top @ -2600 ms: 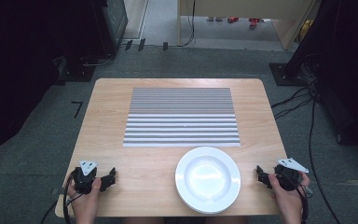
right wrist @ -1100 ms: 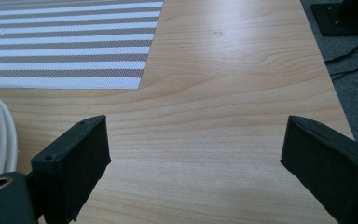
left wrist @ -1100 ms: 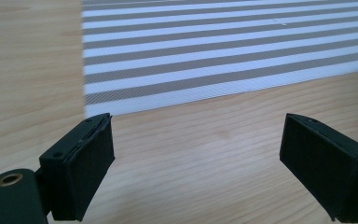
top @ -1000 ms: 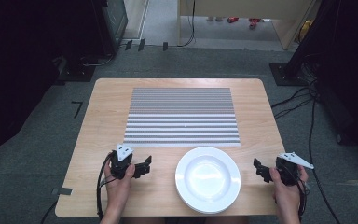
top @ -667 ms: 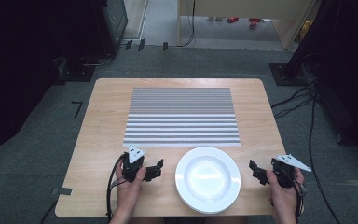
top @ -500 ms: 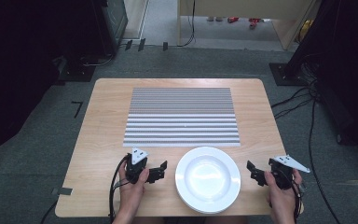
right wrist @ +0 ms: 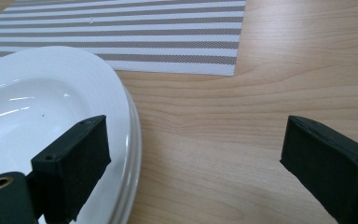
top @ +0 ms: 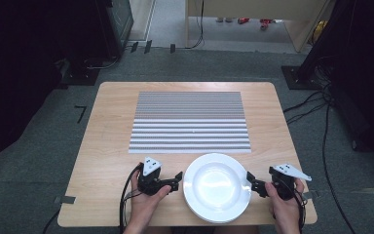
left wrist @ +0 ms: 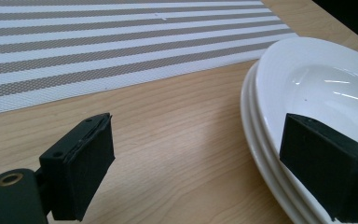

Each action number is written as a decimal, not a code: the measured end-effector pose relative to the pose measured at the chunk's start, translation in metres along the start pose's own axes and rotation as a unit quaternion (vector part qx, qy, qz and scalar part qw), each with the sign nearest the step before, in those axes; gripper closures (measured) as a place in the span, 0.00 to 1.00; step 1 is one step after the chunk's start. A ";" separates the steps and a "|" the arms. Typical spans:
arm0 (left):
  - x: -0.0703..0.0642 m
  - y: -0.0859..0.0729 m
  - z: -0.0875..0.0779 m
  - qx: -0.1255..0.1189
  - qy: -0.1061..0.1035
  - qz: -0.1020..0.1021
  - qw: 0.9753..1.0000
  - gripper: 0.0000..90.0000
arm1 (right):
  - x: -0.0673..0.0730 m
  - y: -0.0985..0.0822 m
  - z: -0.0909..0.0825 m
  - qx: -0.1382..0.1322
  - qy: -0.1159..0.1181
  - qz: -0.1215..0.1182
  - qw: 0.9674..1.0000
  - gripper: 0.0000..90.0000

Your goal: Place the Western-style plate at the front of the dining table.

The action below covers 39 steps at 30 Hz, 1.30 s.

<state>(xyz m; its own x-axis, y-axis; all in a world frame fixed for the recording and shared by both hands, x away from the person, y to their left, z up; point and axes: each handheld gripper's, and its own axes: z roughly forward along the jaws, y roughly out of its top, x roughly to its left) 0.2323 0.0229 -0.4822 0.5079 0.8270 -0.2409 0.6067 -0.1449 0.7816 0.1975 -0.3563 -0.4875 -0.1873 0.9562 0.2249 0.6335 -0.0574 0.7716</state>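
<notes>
High view: stacked plates (top: 217, 186) sat at table's (top: 107, 146) near edge, below striped mat (top: 190, 122); left gripper (top: 177, 178) and right gripper (top: 251, 179) flanked them. Left gripper view: jaws spread, empty. Right gripper view: likewise. Judged: grasp not yet made.

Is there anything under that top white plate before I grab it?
Yes. Under the top plate the rims of more white plates show, stacked on the table. How many, and what lies beneath their middles, is covered.

Wooden table (top: 107, 146): striped placemat (top: 190, 122) centre, stacked white plates (top: 217, 187) near edge.
</notes>
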 end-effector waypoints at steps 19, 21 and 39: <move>-0.017 -0.003 0.004 0.015 -0.021 0.003 1.000 0.16 | 0.020 -0.002 0.003 -0.001 0.019 -0.013 1.000 0.22; -0.019 -0.004 0.005 0.018 -0.021 0.006 1.000 0.16 | 0.022 -0.002 0.003 -0.002 0.011 -0.013 1.000 0.26; -0.028 -0.010 0.009 0.026 -0.031 0.011 0.999 0.34 | 0.033 -0.006 0.004 -0.010 0.024 -0.028 0.999 0.68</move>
<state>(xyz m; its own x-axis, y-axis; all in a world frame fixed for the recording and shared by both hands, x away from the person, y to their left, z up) 0.2173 -0.0037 -0.4884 0.5565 0.7889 -0.2606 0.6257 -0.1915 0.7562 0.1901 -0.3237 -0.4871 -0.2581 0.9431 0.2097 0.6056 -0.0112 0.7957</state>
